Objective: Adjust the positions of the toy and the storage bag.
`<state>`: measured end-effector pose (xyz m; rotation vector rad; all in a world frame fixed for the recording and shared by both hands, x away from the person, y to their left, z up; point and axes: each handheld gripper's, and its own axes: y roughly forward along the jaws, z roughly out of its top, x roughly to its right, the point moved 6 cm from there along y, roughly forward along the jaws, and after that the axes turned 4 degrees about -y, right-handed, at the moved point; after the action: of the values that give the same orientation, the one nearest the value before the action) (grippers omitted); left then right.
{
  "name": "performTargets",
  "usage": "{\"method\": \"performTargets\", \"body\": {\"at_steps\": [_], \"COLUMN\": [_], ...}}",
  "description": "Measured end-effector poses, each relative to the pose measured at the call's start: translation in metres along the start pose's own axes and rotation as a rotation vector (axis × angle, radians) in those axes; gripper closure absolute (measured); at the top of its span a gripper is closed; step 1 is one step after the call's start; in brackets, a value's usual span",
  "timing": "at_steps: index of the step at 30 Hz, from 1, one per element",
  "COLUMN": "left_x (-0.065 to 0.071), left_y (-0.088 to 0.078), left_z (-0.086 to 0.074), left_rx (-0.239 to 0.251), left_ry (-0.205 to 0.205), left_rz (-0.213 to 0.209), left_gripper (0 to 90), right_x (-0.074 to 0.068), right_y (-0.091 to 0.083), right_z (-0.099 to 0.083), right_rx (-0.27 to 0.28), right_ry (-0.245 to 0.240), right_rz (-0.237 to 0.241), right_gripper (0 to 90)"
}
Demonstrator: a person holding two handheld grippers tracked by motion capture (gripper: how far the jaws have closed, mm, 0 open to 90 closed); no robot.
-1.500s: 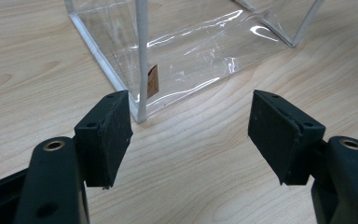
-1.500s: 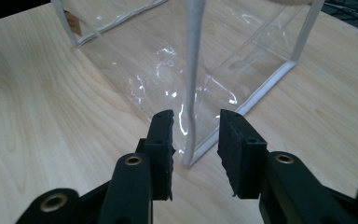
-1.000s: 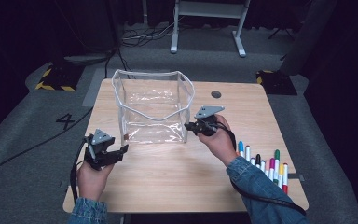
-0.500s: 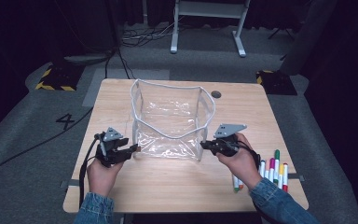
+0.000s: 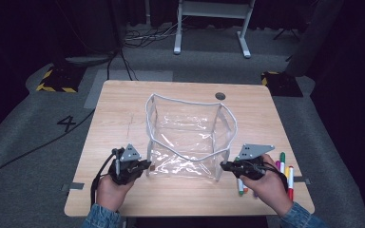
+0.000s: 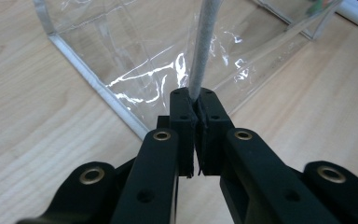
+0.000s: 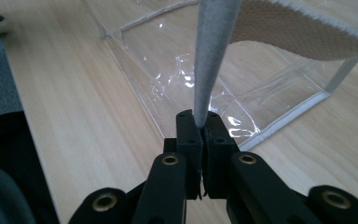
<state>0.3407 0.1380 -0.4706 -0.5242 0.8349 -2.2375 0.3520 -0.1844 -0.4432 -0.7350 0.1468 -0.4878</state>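
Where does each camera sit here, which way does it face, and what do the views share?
High view: above the person's side, facing forward and down on the table; forearms, both hands, left gripper and right gripper show.
Left gripper view: rides the left gripper, looking along its black jaws, shut on the clear bag's grey rim.
Right gripper view: rides the right gripper, jaws shut on the rim.
Shared: all show the clear bag; high and left views show the markers.

One camera looks down from high above the table (image 5: 123,109). Two ride close behind the grippers; all see the clear bag (image 5: 190,137).
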Motion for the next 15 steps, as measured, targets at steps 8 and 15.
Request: {"method": "performTargets", "body": {"at_steps": [8,15], "left_x": [0.037,0.068], "left_y": [-0.006,-0.010], "left_z": [-0.014,-0.023], "left_rx": [-0.006,-0.027], "left_ry": [0.025,0.072], "left_rz": [-0.098,-0.157], "left_gripper": [86.2,86.0], "right_x": [-0.018,-0.028], "right_y": [-0.028,-0.047], "right_z": [-0.025,-0.043], "right_rx": [0.010,0.018], "right_ry": [0.019,0.044], "right_rz": [0.020,0.034], "right_gripper": [87.5,87.4]}}
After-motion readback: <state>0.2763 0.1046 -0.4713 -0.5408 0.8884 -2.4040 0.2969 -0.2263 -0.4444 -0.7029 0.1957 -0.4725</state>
